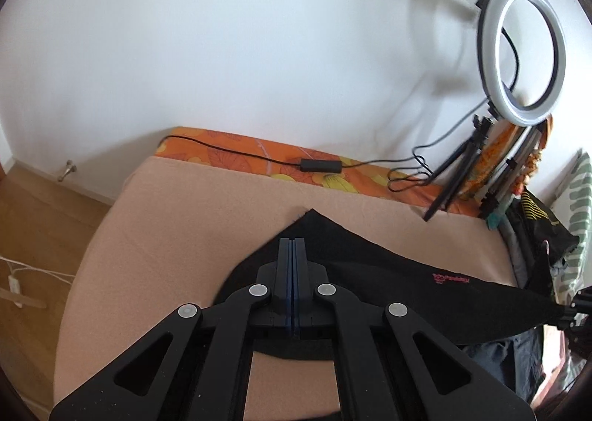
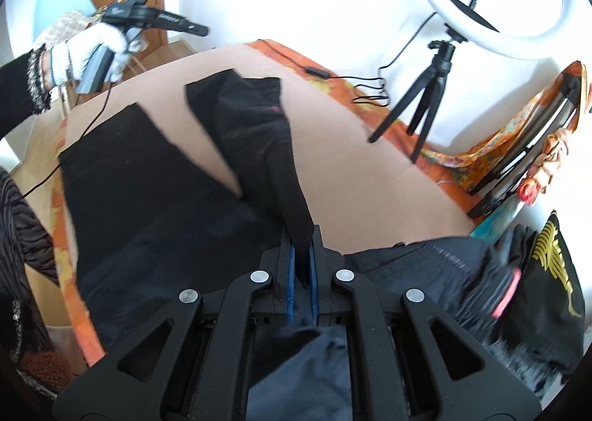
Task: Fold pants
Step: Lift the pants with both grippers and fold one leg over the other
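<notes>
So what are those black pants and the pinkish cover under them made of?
The black pants look like a soft matte woven or knit cloth: they drape, crease and show no shine. The exact fibre can't be told. The peach cover looks like fleece or felt, going by its fuzzy, even, dull surface.

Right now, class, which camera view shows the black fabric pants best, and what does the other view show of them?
The right wrist view: the black fabric pants spread over the beige cover, one strip clamped in the right gripper. The left wrist view shows only a raised corner behind the shut left gripper.
</notes>
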Motion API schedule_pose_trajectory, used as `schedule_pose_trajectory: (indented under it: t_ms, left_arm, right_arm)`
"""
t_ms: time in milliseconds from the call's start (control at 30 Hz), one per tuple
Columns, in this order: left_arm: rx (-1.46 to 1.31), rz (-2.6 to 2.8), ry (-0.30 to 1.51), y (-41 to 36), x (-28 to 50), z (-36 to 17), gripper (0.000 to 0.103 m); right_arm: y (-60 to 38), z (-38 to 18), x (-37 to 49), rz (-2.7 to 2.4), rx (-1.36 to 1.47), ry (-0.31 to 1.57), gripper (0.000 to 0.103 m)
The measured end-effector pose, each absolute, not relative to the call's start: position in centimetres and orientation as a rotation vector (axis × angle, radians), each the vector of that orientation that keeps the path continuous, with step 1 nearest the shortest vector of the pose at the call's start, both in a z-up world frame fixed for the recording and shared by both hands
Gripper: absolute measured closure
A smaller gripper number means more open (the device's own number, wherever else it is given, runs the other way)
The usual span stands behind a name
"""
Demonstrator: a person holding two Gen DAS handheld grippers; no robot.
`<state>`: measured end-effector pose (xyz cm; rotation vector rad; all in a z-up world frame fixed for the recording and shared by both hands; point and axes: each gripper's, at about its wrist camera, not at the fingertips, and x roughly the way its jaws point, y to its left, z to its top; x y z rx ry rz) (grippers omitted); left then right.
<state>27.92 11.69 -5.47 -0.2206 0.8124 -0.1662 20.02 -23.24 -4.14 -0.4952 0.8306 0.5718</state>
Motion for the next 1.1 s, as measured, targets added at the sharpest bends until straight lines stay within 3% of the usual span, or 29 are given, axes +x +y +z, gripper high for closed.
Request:
schedule_pose_trajectory:
  t_ms: [100, 200, 300, 367, 400, 433, 700, 933, 1000, 1067, 1100]
  left_arm:
    - [-0.183, -0.197, 0.862, 9.1, 27.3, -5.5, 0.102]
    - [-0.129, -0.246, 0.908, 5.6, 27.1, -5.7, 0.085]
    - [-0.074, -0.27, 0.944, 1.8, 27.8, -6.5, 0.083]
    - [-0.052, -0.266, 0.993, -0.5, 28.7, -7.2, 0.071]
    - [-0.041, -0.259, 1.013, -1.6, 29.0, -7.7, 0.061]
    - [-0.025, -0.255, 1.028, -2.6, 29.5, -8.1, 0.058]
    - [0.091, -0.118, 1.15, -7.9, 33.7, -11.7, 0.052]
    - [0.206, 0.038, 1.211, -6.4, 34.3, -14.3, 0.049]
    - [0.178, 0.037, 1.206, -5.9, 34.0, -14.3, 0.052]
    - [0.207, 0.047, 1.186, -5.8, 33.6, -14.3, 0.079]
    - [0.212, 0.033, 1.184, -5.9, 33.4, -14.5, 0.097]
  right_arm:
    - [-21.8, -5.3, 16.9, 0.603, -0.516, 0.846, 0.096]
    - [-20.8, -7.0, 14.6, 0.613, -0.532, 0.863, 0.096]
    - [-20.3, -8.6, 13.7, 0.6, -0.506, 0.871, 0.096]
    - [-19.9, -9.5, 13.2, 0.587, -0.499, 0.86, 0.096]
    - [-19.7, -9.9, 13.1, 0.582, -0.496, 0.853, 0.096]
    - [-19.6, -10.3, 13.0, 0.58, -0.493, 0.848, 0.096]
    - [-18.7, -13.5, 11.2, 0.596, -0.571, 0.83, 0.096]
    - [-18.0, -14.3, 10.2, 0.655, -0.627, 0.818, 0.096]
    - [-17.8, -14.1, 9.9, 0.663, -0.634, 0.804, 0.096]
    - [-17.9, -13.8, 10.0, 0.666, -0.631, 0.791, 0.096]
    - [-18.1, -13.6, 10.1, 0.667, -0.619, 0.789, 0.096]
